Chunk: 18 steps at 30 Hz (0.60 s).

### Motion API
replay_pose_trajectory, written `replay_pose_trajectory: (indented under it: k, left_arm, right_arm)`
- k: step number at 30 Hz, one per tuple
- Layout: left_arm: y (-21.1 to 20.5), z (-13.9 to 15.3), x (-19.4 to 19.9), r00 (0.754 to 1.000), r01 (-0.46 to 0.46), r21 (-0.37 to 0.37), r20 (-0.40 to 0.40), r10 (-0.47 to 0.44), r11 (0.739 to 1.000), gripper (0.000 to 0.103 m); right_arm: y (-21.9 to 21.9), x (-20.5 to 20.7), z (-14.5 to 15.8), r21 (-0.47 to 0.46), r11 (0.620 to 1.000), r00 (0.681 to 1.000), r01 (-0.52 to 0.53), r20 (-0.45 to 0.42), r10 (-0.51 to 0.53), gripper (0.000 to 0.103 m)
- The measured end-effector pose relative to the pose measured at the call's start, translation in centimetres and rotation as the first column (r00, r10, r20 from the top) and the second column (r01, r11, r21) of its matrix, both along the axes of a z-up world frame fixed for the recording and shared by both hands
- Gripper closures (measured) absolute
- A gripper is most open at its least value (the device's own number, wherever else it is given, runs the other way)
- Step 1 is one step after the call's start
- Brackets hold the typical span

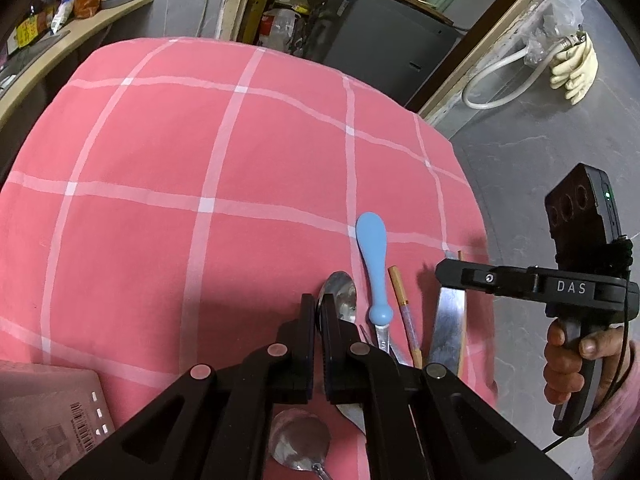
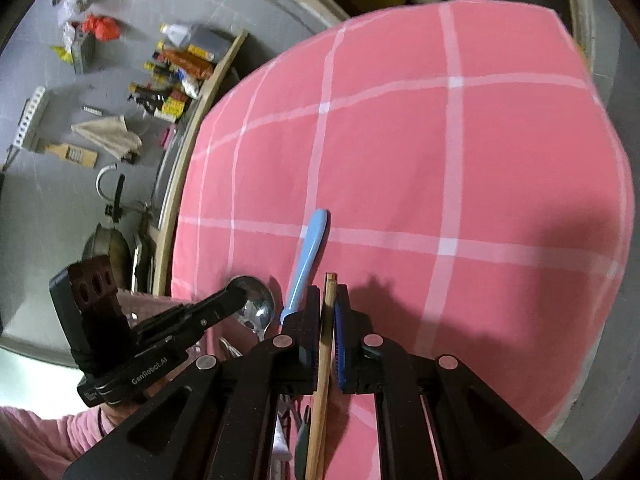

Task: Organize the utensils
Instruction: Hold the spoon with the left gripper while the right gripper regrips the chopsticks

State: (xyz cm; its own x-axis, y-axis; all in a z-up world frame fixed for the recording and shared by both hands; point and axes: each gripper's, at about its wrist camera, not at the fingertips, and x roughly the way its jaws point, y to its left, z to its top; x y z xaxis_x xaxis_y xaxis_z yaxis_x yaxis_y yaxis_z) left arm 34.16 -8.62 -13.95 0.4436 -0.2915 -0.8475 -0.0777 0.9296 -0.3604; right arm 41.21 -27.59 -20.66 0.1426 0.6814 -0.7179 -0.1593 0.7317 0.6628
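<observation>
Left wrist view, left to right. Lower left corner: a cardboard box [image 1: 48, 412] with a barcode, sitting on the counter [image 1: 160, 200] under its pink checked cloth. Upper left: a shelf [image 1: 80, 12] crowded with packets. Bottom centre: the left gripper [image 1: 319, 320], jaws drawn nearly together on the rim of a steel spoon [image 1: 340, 296] whose bowl shows just past the fingertips. A second spoon [image 1: 300, 444] lies beneath the gripper body. Just right of the held spoon: a blue-handled utensil [image 1: 374, 256], handle pointing up-frame, then a thin yellow-tipped stick [image 1: 402, 292], then a broad steel blade [image 1: 450, 320]. These lie close side by side, partly hidden by the gripper linkage. Right edge: a hand [image 1: 568, 360] grips the handle of the right gripper [image 1: 440, 270], which reaches in sideways over the blade.

Right wrist view. Left: floor clutter, and the left gripper angled down onto the spoon. Centre: the right gripper is clamped narrow on a wooden stick [image 2: 328, 320] running lengthwise between its pads, the blue handle lying just to its left.
</observation>
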Motion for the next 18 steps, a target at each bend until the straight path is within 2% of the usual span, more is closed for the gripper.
replay_pose_trajectory:
  k: [4,11,18]
  left_arm:
    - [0.4,0.5,0.0,1.000,-0.005,-0.002,0.013,0.005,1.000,0.100]
    - [0.7,2.4,-0.3,0.998,-0.009,0.007,0.064,0.008,1.000,0.100]
    - [0.5,4.0,-0.7,0.995,0.007,0.026,0.099,-0.010,1.000,0.100]
  right_arm:
    - [-1.1,-0.5,1.9,0.020,0.998,0.996,0.059,0.068,-0.061,0.097]
    - [-1.7,-1.4,4.7,0.001,0.996,0.984,0.091,0.155,-0.090,0.097]
    - [-1.8,-1.6,4.8,0.003,0.999,0.989,0.040,0.141,-0.040,0.097]
